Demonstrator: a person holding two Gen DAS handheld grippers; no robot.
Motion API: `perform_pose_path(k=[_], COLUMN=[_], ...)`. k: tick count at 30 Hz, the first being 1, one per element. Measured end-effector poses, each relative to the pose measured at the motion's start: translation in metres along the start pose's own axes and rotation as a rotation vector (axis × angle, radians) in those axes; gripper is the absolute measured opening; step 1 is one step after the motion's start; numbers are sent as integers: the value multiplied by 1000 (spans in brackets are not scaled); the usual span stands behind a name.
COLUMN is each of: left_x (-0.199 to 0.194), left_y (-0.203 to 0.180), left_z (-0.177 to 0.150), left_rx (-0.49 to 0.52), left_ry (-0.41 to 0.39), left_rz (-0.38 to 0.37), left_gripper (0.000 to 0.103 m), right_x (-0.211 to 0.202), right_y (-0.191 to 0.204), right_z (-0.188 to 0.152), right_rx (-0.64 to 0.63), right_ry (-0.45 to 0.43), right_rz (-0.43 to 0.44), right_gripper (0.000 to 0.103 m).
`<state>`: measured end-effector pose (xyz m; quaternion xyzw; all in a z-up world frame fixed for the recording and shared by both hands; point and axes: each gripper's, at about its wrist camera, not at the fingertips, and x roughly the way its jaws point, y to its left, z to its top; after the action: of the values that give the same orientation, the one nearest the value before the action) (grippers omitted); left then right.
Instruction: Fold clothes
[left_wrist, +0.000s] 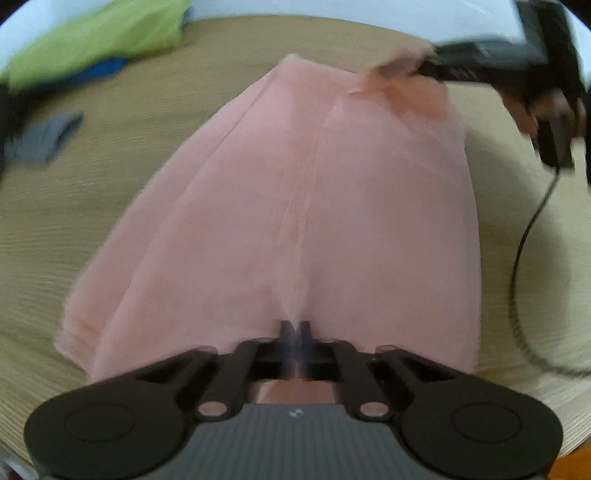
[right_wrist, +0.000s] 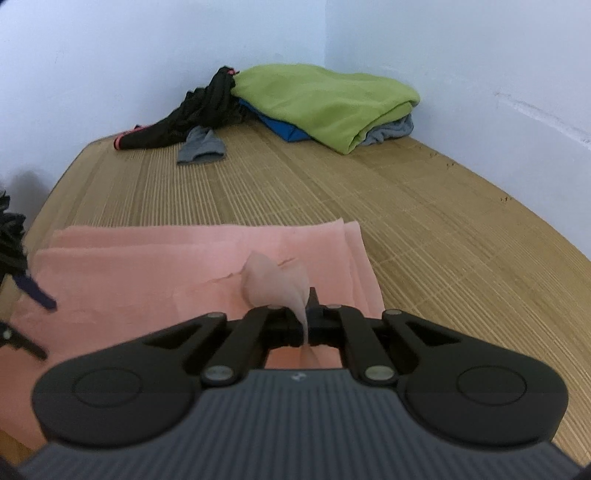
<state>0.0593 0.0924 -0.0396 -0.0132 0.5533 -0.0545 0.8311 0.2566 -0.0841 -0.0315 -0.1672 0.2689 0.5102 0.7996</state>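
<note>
While both of my grippers are pinched fully closed on cloth, the pink garment (left_wrist: 295, 206) lies spread across the middle of the frame on the woven bamboo mat (left_wrist: 110, 206), running from the lower edge toward the upper right. My left gripper (left_wrist: 294, 326), at the bottom centre of its view, has its jaws together on the near edge, right on a pale seam or crease that runs up the middle. My right gripper (right_wrist: 308, 301) has a small tuft of the same fabric nipped between its jaws, and the tuft stands up in a soft peak at the centre of its view.

I judge the cloth to be thin, light and very limp: it drapes flat, puckers where I pull it, and looks slightly sheer at the lifted corner. It should not slip much on the ribbed mat, but a single layer could slide out of a shallow pinch, so I would hold at hems and corners, through all layers.

The mat is tan, with fine parallel slats. In the upper centre of the right view sit 3 more items: a thick lime-green fleece (right_wrist: 325, 99) folded over blue and grey pieces, a crumpled black garment (right_wrist: 192, 114) with pink trim, and a small grey piece (right_wrist: 201, 146). Plain pale walls meet behind them.
</note>
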Motion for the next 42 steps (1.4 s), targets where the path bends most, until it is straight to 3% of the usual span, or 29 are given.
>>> perform_pose_path(k=[4,11,16,20,23,26,30,33,34,38,40,42], left_x=[-6,-42,-40,-16,0,3,-4,-18,-22,-32,-36,-41], left_y=[8,9,22,37,45,50,56,64,68,85,93,96], left_z=[-6,3,18,24,22,14,9,4,3,-8,-10,-10], left_rx=[-48,-29,-38,-64,-68,-67,-57,-76,-77,-75,-91,-102], left_ry=[-13,-136,-160,-128,-79,-67,-79,-97,-103,-108,-99,-124], left_rz=[-8,173,263,328,395,402,436,419,420,416,412,395], left_gripper=[1,1,1,5,8,13,16,21,27,39,39,39], right_x=[-2,8,33,73,106,119,111,93,85,52,38,29], right_y=[1,-1,-9,-12,-10,-11,-20,-25,-22,13,34,53], right_z=[3,14,32,38,36,26,19,17,16,8,1,-7], right_rx=[12,33,49,48,38,31,55,102,108,72,49,42], right_ry=[-20,-73,-114,-69,20,56,63,49,36,44,50,56], right_rz=[-6,-9,-15,-20,-79,-143,-216,-285,-295,-313,-318,-326], right_gripper=[4,4,4,5,8,8,33,34,34,40,49,50])
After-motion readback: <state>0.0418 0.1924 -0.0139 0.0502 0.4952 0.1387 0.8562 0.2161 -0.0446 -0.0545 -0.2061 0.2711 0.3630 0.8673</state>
